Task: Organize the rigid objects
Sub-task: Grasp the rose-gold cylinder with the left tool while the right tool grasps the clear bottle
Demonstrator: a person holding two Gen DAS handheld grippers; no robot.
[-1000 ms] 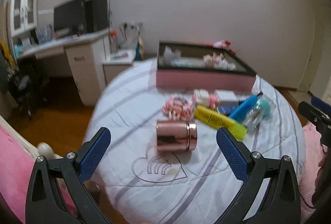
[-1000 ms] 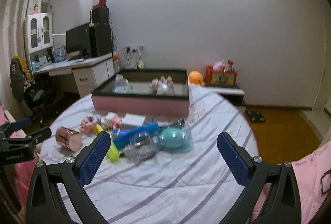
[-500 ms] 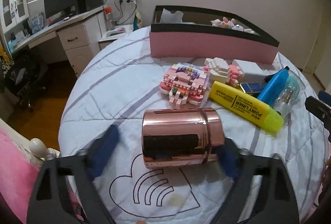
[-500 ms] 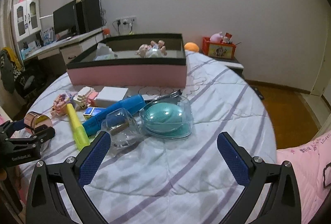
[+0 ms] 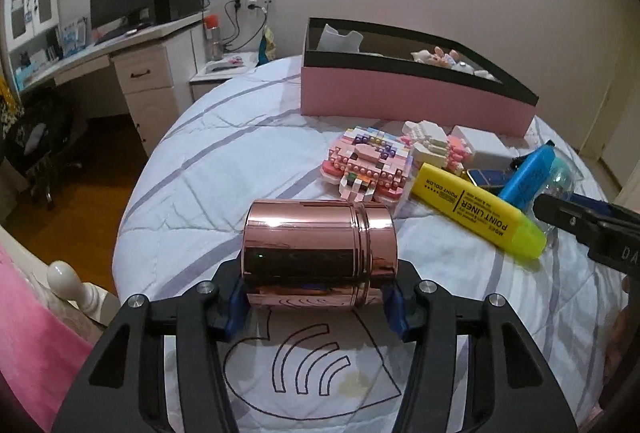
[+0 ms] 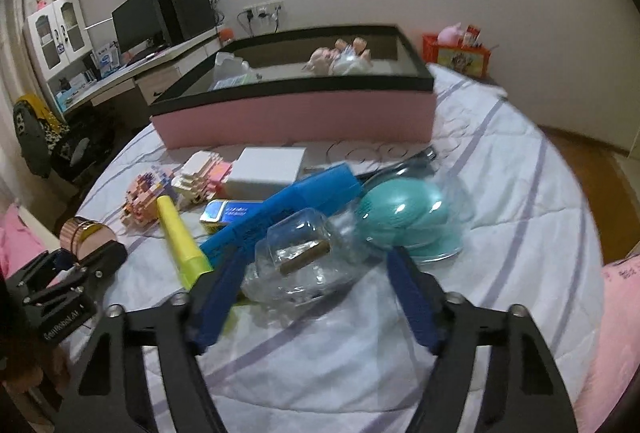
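A rose-gold metal can [image 5: 318, 251] lies on its side on the white striped cloth [image 5: 224, 173]. My left gripper [image 5: 316, 297] is closing on it, and its blue pads [image 5: 235, 303] meet both flat ends. In the right wrist view the same can [image 6: 86, 235] sits at the far left in the left gripper [image 6: 80, 265]. My right gripper [image 6: 316, 261] is closing around a clear plastic container [image 6: 304, 261], which lies between the jaws with a gap on the right side. Behind it lie a teal dome [image 6: 404, 213], a blue case [image 6: 288, 205] and a yellow highlighter [image 6: 180, 237].
A pink box with a black rim [image 5: 404, 101] stands at the back with soft toys inside. Pink brick models [image 5: 368, 165], a white box [image 6: 268, 169] and a small blue packet [image 6: 228, 213] crowd the middle. A desk [image 5: 132, 73] and floor lie beyond the round table's left edge.
Both grippers dropped toward the table and narrowed from wide open. The left one came to grip the can's ends; the right one moved in around the clear container.
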